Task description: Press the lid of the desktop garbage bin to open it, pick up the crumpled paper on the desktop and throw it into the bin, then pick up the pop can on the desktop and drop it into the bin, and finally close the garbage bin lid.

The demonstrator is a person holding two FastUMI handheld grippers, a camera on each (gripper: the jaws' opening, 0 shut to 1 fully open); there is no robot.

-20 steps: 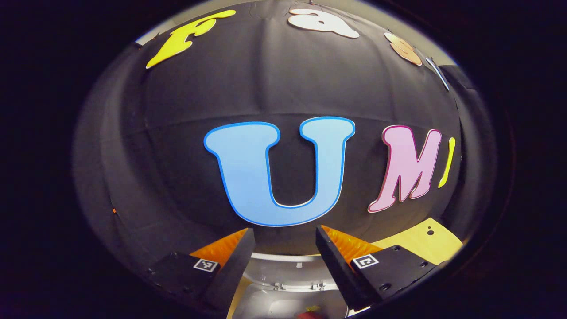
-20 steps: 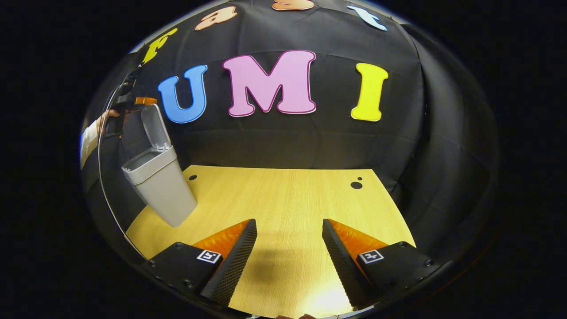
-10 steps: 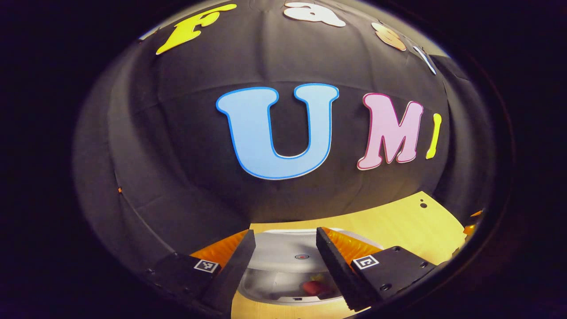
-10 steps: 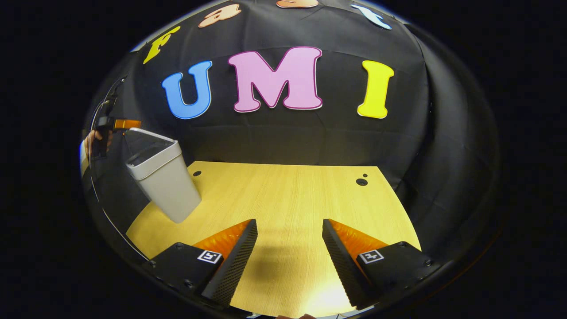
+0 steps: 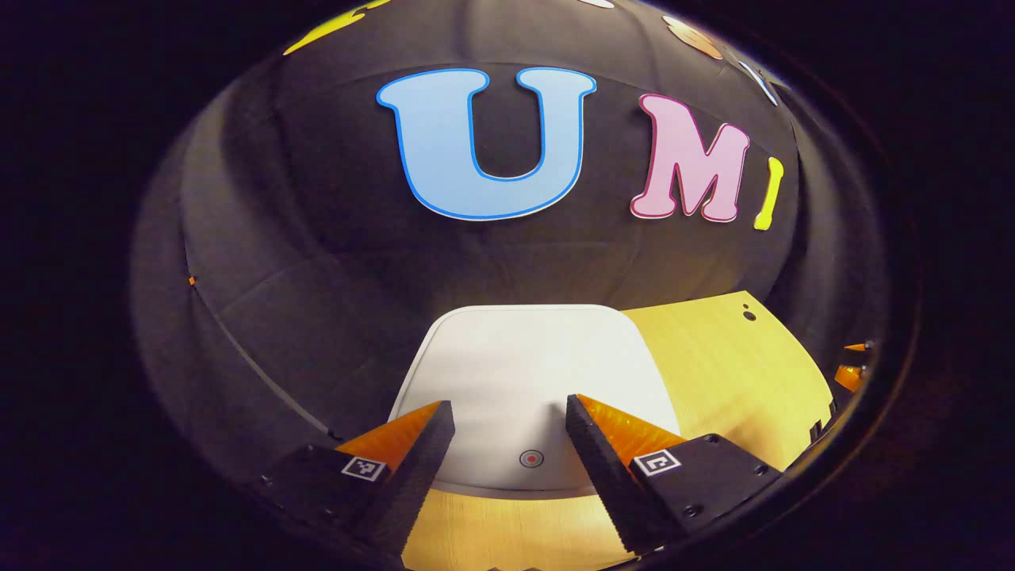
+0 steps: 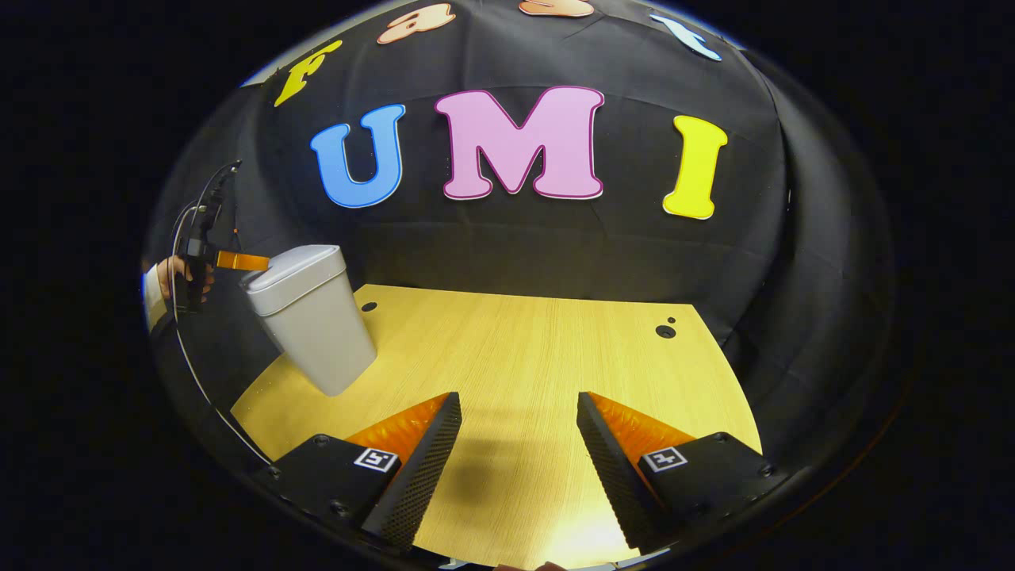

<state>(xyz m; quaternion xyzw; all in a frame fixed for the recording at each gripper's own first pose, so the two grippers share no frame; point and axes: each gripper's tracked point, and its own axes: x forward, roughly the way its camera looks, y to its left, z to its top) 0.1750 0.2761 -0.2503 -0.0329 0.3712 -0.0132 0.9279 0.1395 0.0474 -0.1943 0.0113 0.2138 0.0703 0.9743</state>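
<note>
The grey desktop garbage bin (image 6: 313, 329) stands at the left of the wooden table, its lid down. In the left gripper view the white lid (image 5: 531, 373) lies flat below me, a small red button mark (image 5: 530, 458) near its front edge. My left gripper (image 5: 507, 416) hovers open just over the lid's front, nothing between its fingers. In the right gripper view that left gripper (image 6: 238, 260), held by a hand (image 6: 170, 277), sits at the bin's top left edge. My right gripper (image 6: 515, 408) is open above the bare table.
The wooden table (image 6: 515, 357) has small dark holes at the back left (image 6: 369, 306) and back right (image 6: 664, 331). Black cloth walls close in behind and on both sides. A cable (image 6: 186, 238) hangs by the hand at the left.
The bin lid swung from upright down to closed, hiding the red can inside. The left gripper came down with it over the lid. The right gripper barely moved.
</note>
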